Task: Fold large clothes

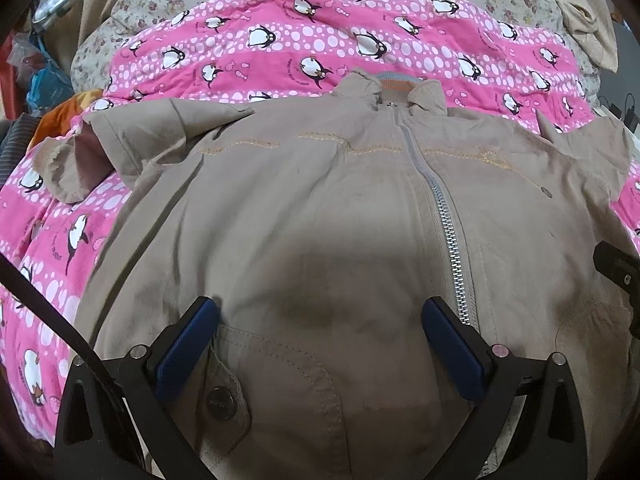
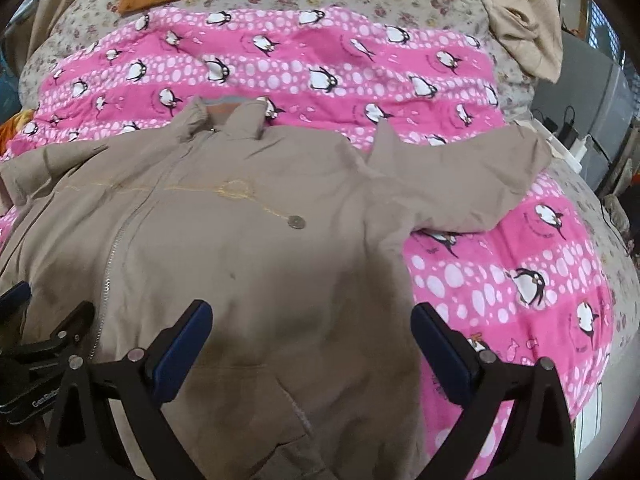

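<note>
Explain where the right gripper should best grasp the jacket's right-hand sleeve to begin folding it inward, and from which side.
Probably the sleeve at its outer end, approached from the right: it lies spread flat across the blanket, free of the jacket body. Right gripper is open.

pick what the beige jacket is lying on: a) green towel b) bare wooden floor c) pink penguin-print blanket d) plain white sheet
c, the beige jacket lies front up, zipped, on a pink penguin-print blanket that shows beyond its collar and beside both sleeves.

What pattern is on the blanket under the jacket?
Pink blanket with white dots and black-and-white penguins, clearest in the right wrist view.
</note>
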Demonstrator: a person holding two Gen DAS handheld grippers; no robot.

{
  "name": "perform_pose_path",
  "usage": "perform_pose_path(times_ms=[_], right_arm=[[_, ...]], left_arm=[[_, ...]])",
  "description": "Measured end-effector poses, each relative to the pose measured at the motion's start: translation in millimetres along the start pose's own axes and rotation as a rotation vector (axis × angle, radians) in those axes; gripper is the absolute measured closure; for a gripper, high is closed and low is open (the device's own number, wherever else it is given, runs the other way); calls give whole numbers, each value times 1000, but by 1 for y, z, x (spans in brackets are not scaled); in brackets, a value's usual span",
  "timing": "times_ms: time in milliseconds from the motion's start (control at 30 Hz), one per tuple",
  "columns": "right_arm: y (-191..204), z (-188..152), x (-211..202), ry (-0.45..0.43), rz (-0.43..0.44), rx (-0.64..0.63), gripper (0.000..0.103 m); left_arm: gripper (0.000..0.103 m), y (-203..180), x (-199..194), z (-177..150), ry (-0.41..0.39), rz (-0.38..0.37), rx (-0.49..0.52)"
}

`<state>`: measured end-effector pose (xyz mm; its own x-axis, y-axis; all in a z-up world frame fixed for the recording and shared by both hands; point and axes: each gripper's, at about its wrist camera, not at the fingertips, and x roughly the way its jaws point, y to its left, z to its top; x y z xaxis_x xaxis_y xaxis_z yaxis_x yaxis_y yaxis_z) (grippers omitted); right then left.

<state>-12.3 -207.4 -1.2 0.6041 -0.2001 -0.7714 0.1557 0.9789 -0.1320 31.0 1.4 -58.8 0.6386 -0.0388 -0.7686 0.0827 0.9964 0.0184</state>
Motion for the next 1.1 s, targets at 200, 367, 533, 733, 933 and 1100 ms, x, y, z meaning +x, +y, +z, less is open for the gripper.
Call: perform_pose_path(times_ms=[200, 367, 533, 733, 933, 1100], right_arm=[[-2, 1, -1, -10, -12, -6, 2], [0, 3, -1, -9, -11, -10, 2], [0, 3, -1, -12, -4, -19, 2], [-2, 3, -1, -12, -5, -17, 2], [-2, 4, -1, -11, 4, -17, 2], [1, 5, 0, -10, 26, -19, 2]], left_arm=[[15, 0, 0, -1, 1, -3, -2], [15, -1, 0, -1, 3, -5, -3], [14, -1, 0, 0, 3, -6, -2], [14, -2, 0, 0, 0, -6, 0], [14, -6, -3, -3, -33, 22, 25], [14, 1, -4, -3, -48, -16, 24]])
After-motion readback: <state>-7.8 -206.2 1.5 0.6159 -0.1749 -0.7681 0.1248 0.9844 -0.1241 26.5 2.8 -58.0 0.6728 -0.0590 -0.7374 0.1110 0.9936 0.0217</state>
